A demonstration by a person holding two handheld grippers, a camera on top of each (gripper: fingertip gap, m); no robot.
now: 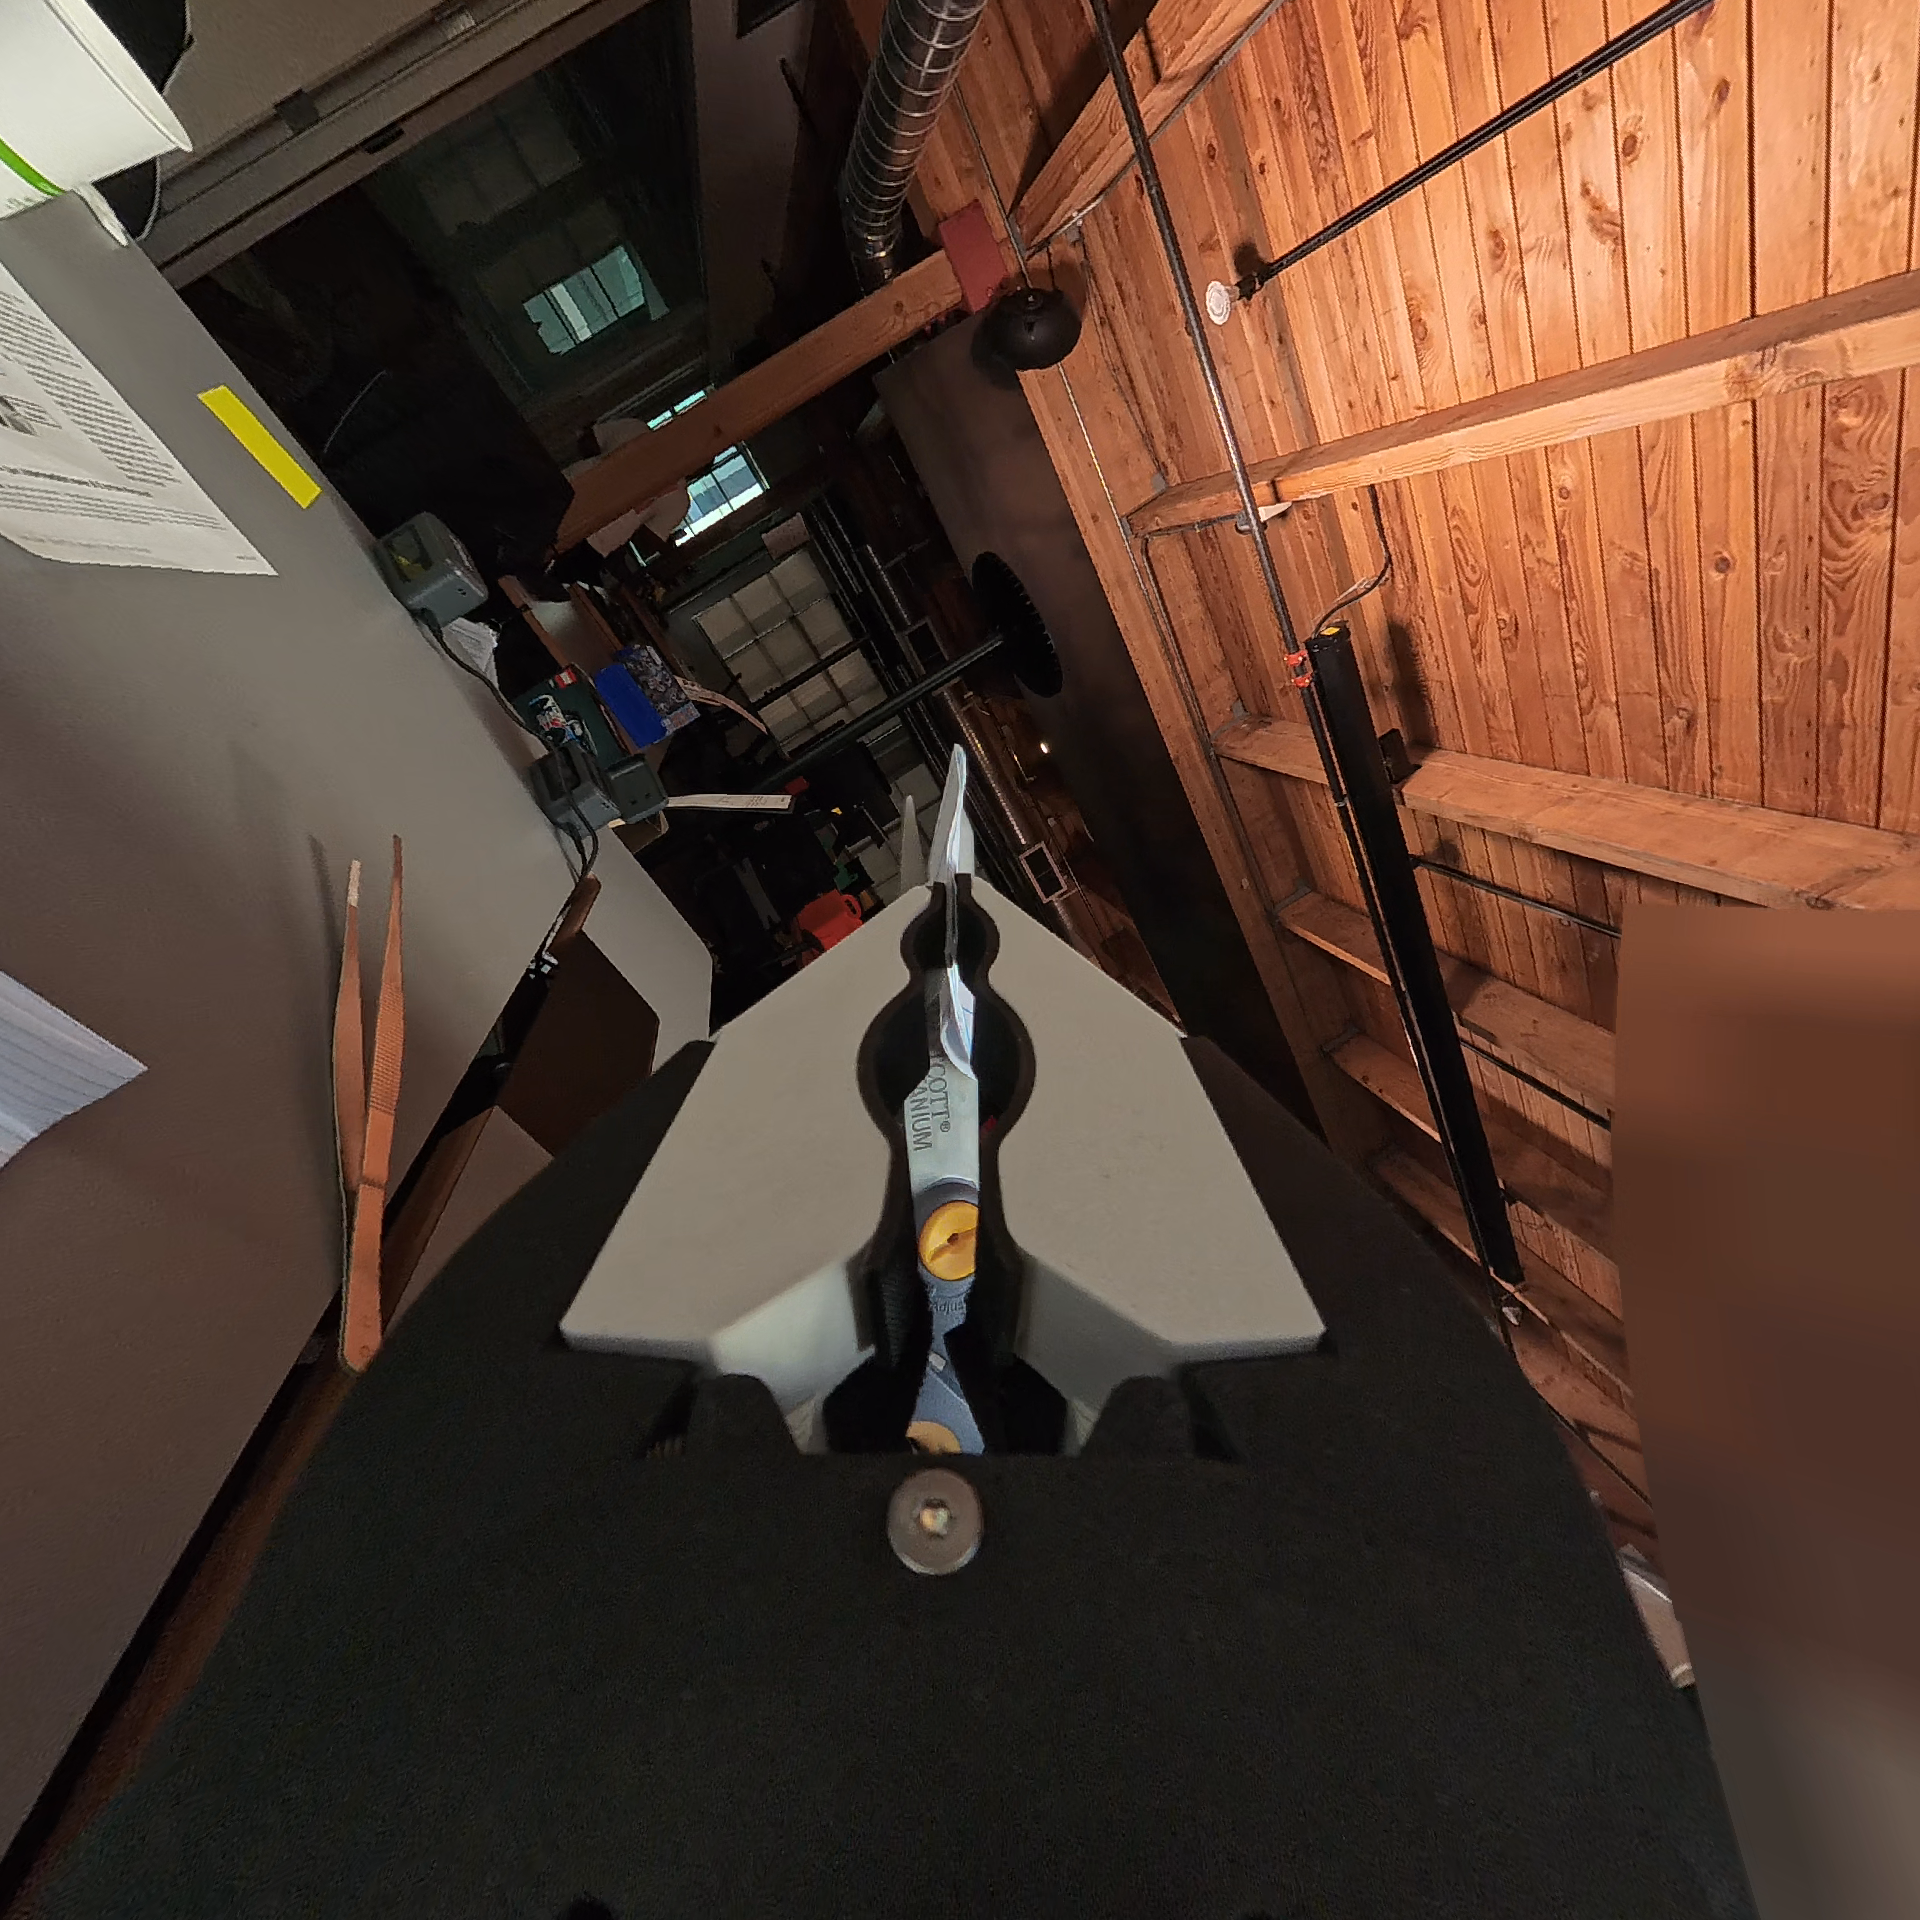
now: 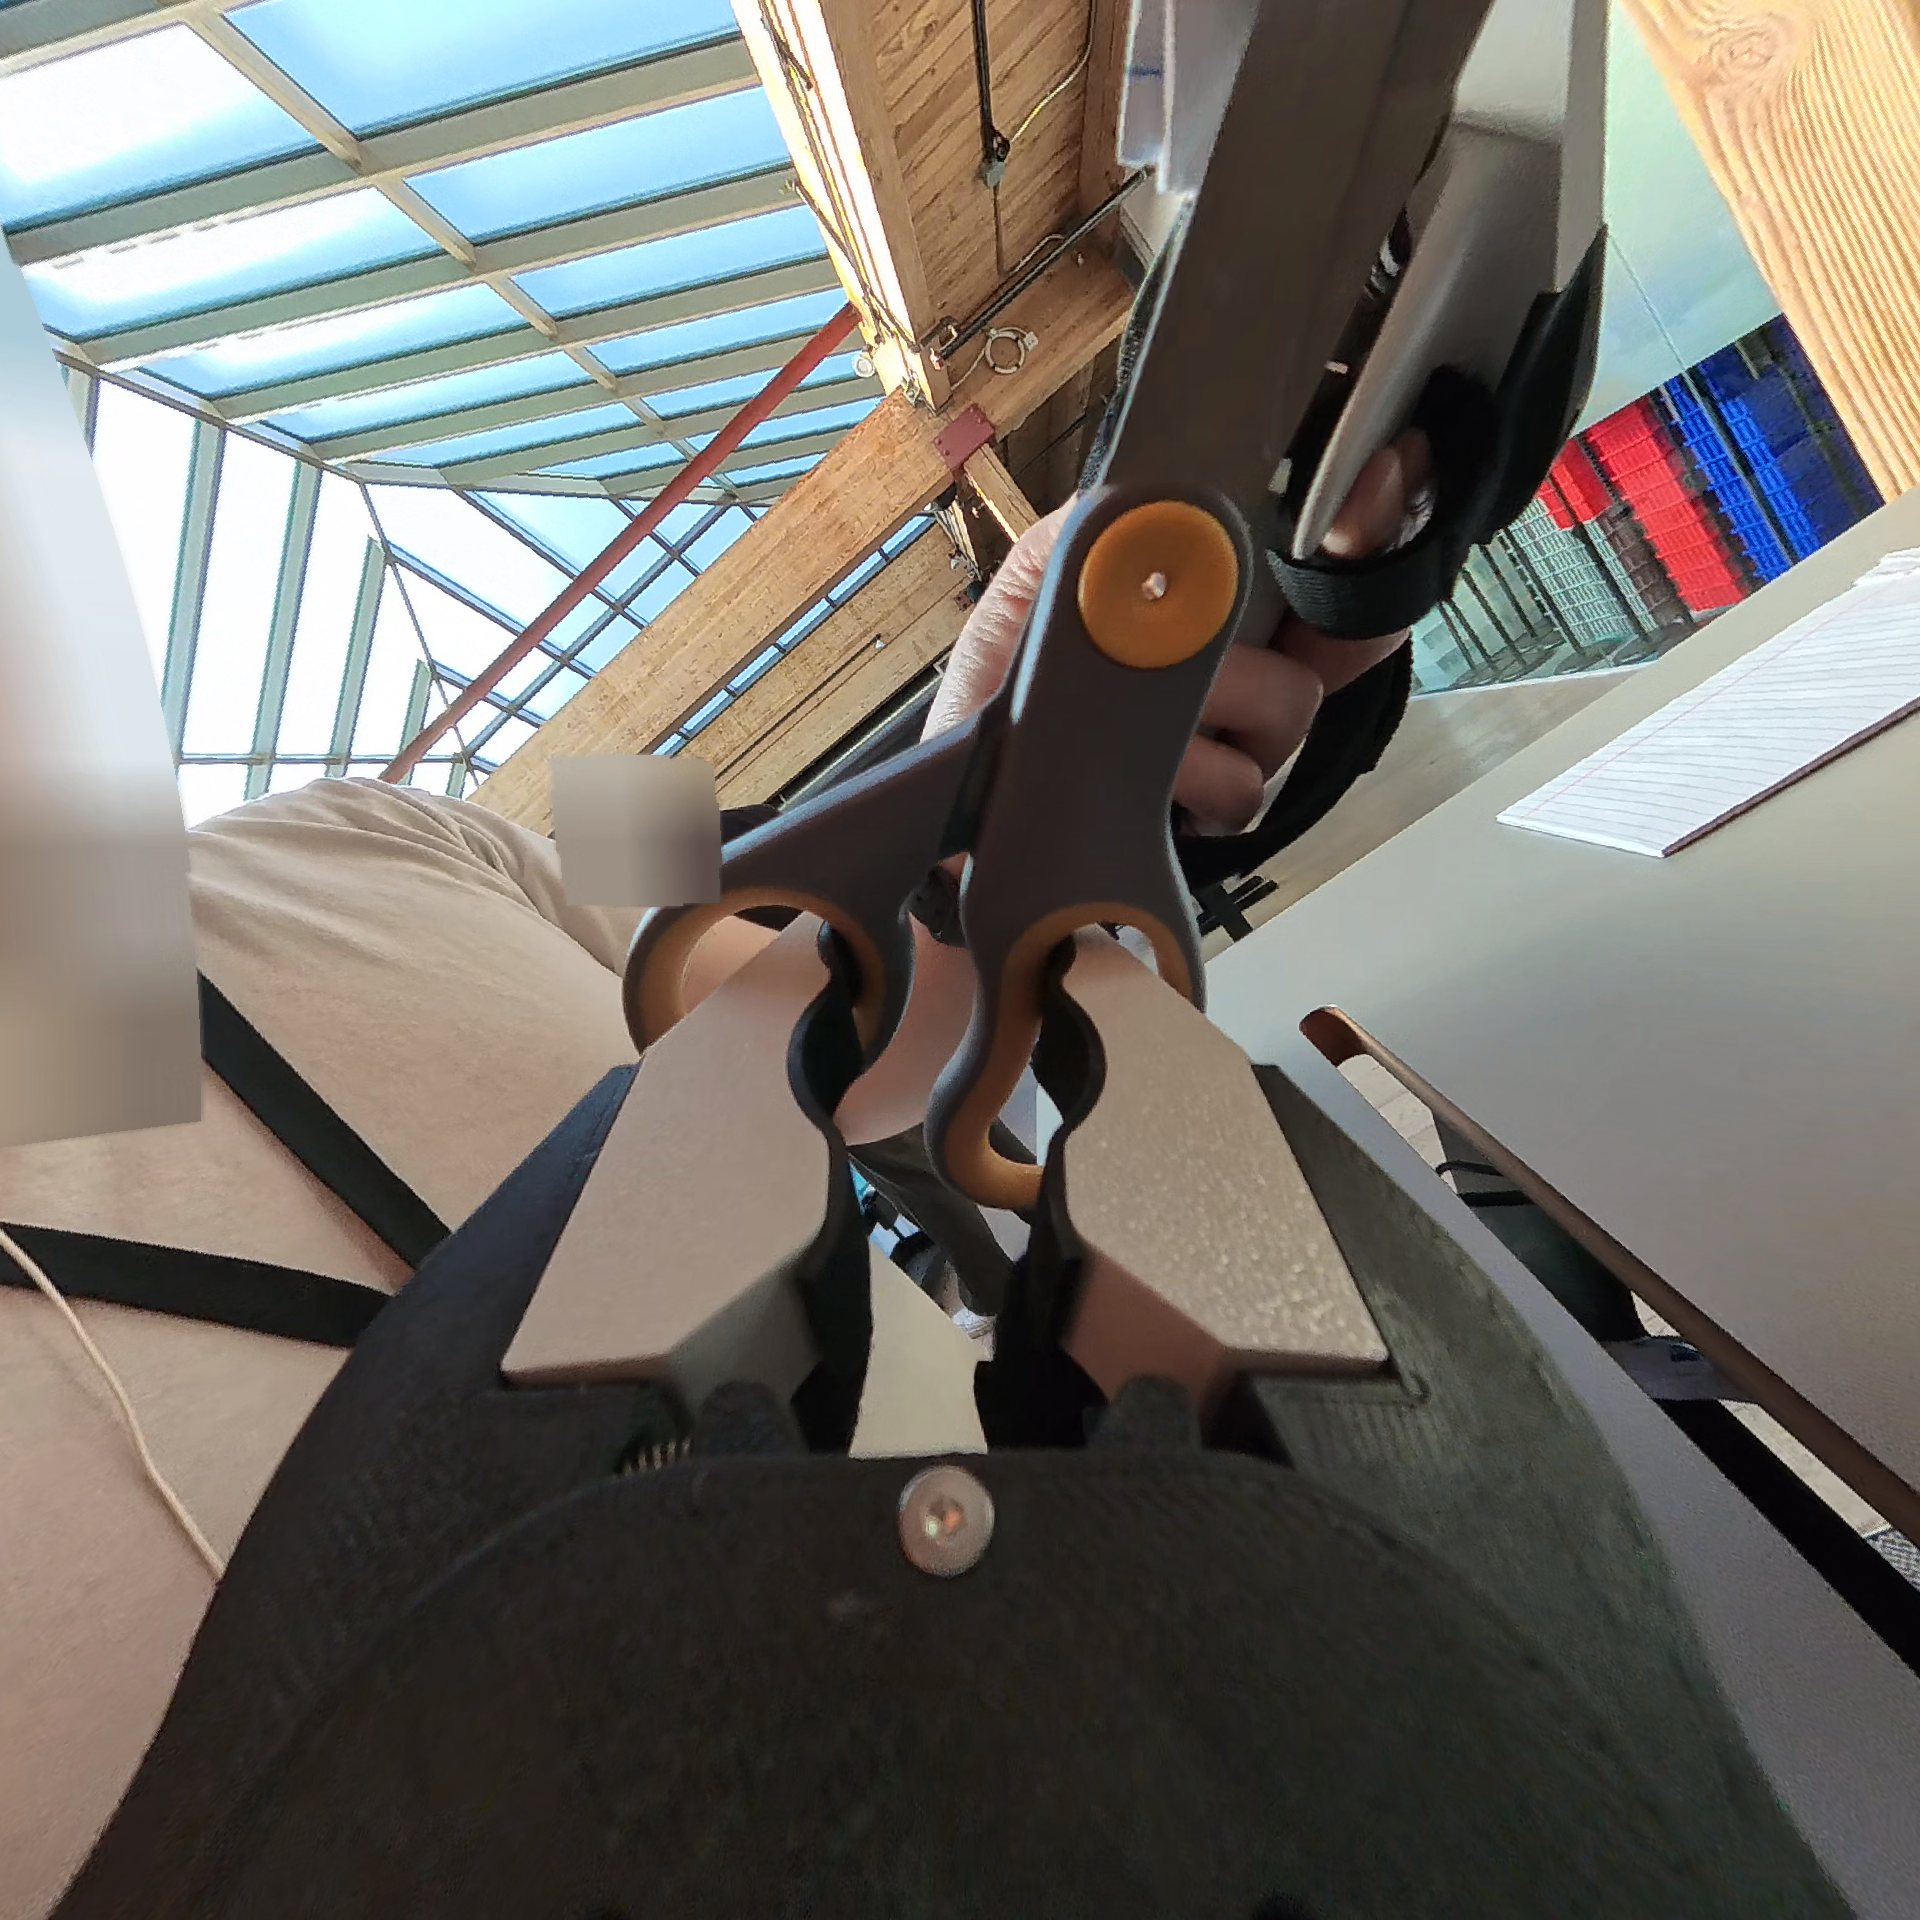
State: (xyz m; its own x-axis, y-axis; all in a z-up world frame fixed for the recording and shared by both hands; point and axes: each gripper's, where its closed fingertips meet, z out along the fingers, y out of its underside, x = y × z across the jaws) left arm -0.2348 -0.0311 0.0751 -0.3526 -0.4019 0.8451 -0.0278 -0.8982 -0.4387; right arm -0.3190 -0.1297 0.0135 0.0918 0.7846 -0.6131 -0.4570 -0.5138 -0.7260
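Scissors (image 1: 943, 1195) sit clenched in the left tool (image 1: 951, 997), gripped across the blades near the yellow pivot, tips poking past the fingers. Right tool (image 2: 951, 997) has a finger through each handle loop, so it grasps nothing firmly; the loops could slide off if it spreads or tilts. With both tools lifted off the counter (image 1: 208, 831), a slack left grip would drop the blades. Tweezers (image 1: 369, 1101) and a lined pad (image 2: 1714, 717) lie on the counter; a hand (image 2: 1226, 727) is close behind the pivot.
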